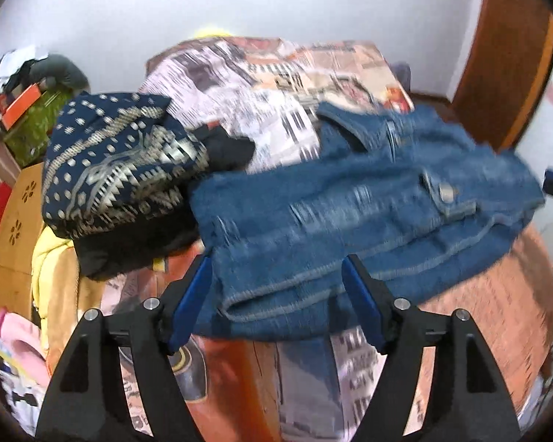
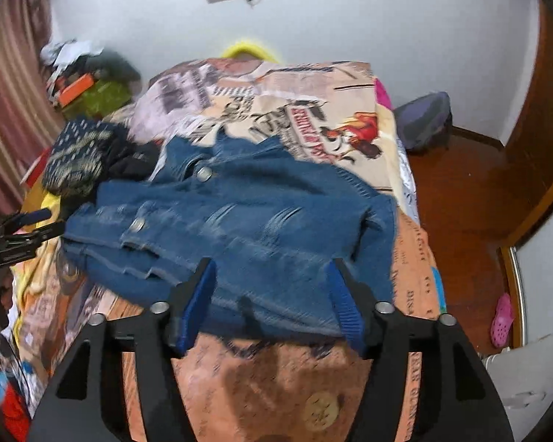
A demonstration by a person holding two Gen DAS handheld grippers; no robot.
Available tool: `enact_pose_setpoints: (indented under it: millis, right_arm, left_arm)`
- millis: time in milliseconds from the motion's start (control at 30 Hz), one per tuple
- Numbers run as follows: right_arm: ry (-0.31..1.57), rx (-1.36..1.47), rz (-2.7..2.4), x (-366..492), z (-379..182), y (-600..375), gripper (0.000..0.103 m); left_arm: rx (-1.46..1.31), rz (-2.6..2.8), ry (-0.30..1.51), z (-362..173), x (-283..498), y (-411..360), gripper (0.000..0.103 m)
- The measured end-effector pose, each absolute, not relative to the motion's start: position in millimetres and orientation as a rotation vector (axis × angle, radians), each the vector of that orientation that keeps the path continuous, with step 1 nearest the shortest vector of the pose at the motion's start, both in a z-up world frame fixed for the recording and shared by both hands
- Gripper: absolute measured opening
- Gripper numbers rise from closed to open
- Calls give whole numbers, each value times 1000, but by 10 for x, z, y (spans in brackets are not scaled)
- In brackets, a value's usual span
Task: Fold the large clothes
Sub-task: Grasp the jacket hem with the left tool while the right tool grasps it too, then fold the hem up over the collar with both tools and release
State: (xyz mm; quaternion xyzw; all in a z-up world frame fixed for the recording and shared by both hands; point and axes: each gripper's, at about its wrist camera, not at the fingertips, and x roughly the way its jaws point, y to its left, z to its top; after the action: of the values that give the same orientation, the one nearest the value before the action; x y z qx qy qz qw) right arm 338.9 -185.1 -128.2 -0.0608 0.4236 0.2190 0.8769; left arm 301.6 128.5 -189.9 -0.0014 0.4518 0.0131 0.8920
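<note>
A blue denim jacket lies partly folded on the bed; it also shows in the right wrist view. My left gripper is open, its blue pads spread on either side of the jacket's near hem, holding nothing. My right gripper is open too, just above the jacket's near edge, with its pads wide apart. The left gripper shows at the left edge of the right wrist view. Both views are motion-blurred.
A navy patterned garment lies bunched on black cloth to the jacket's left. The bed carries a printed newspaper-style sheet. Clutter and a green bag sit beyond the bed's left side. A wooden door and red floor are to the right.
</note>
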Motion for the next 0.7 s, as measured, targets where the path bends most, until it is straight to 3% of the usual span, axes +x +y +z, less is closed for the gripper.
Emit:
enact_pose_setpoints:
  millis: [333,433,533,700]
  right_arm:
    - [920,-323,479,3223,-1693,-1378,64]
    - [926,-366,441,3320,-1786,-1277,65]
    - [890,-424,442,3407,-1798,-1169,75]
    - [892,-481,458,3784,-1800,-1041,76]
  left_arm:
    - [43,26,1031,-2371,3106,1122,73]
    - [69,44,1019,-2428,3215,1115,81]
    - [86,38,1018,-2458,3367,1145,82]
    - [134,69,1031,-2493,3815,1263,81]
